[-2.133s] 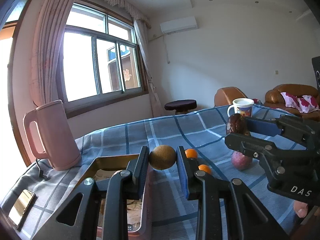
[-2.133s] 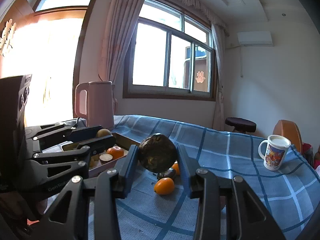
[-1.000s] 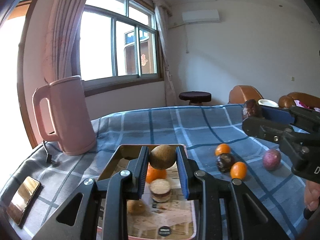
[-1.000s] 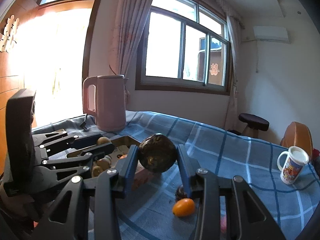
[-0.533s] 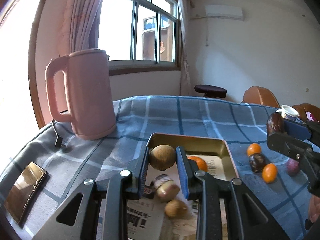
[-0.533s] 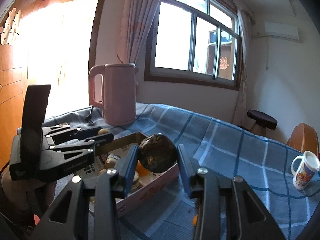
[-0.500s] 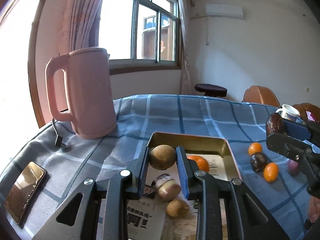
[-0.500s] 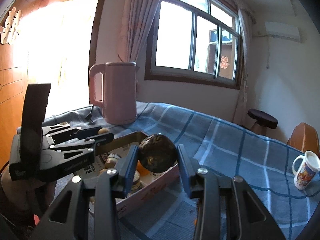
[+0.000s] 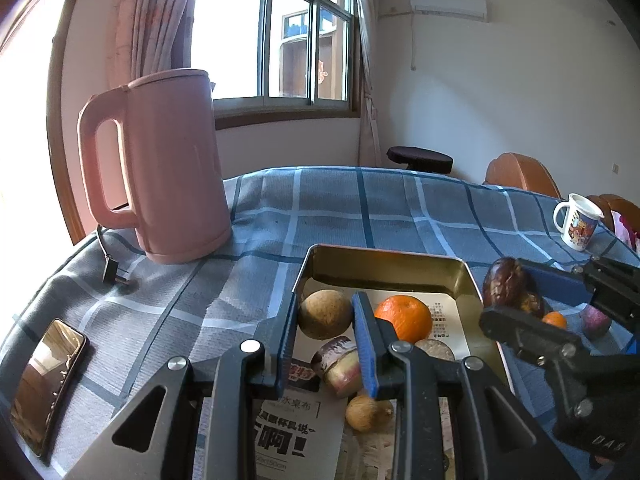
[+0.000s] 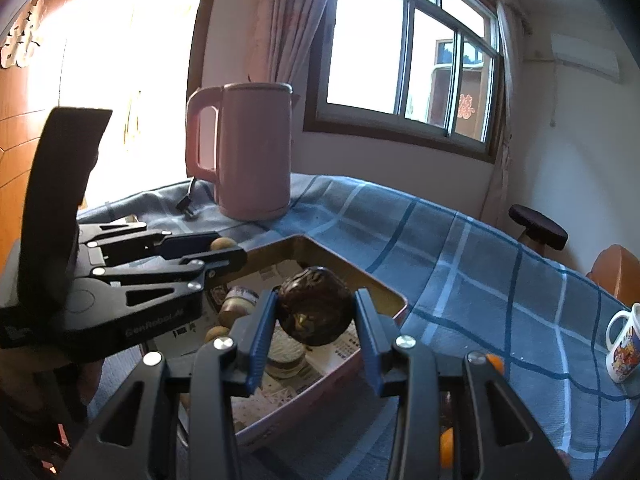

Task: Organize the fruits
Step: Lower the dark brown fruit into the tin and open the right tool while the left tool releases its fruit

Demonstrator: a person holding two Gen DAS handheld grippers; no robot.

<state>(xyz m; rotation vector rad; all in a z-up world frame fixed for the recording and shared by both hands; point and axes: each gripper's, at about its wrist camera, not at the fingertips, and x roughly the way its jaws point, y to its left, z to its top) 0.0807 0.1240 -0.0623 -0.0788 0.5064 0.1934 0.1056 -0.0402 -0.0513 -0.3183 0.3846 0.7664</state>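
My left gripper (image 9: pixel 325 314) is shut on a round brown fruit (image 9: pixel 325 314) held over the left part of a gold tin tray (image 9: pixel 384 266) lined with printed paper. In the tray lie an orange (image 9: pixel 404 317), a cut purple fruit (image 9: pixel 338 364) and a small brown fruit (image 9: pixel 366 412). My right gripper (image 10: pixel 314 312) is shut on a dark wrinkled fruit (image 10: pixel 314 312), held above the tray's right side (image 10: pixel 394 300). It shows in the left wrist view (image 9: pixel 512 286) too. A small orange (image 9: pixel 554 319) and a purple fruit (image 9: pixel 596 322) lie on the cloth right of the tray.
A pink kettle (image 9: pixel 160 168) stands at the back left with its plug (image 9: pixel 114 272) on the blue checked cloth. A phone (image 9: pixel 46 384) lies at the front left edge. A printed mug (image 9: pixel 576 222) stands far right. A stool (image 9: pixel 420 158) and armchairs are beyond the table.
Both grippers have moved closer and lower over the tray, each still holding its fruit. The right gripper now hangs above the tray's right side.
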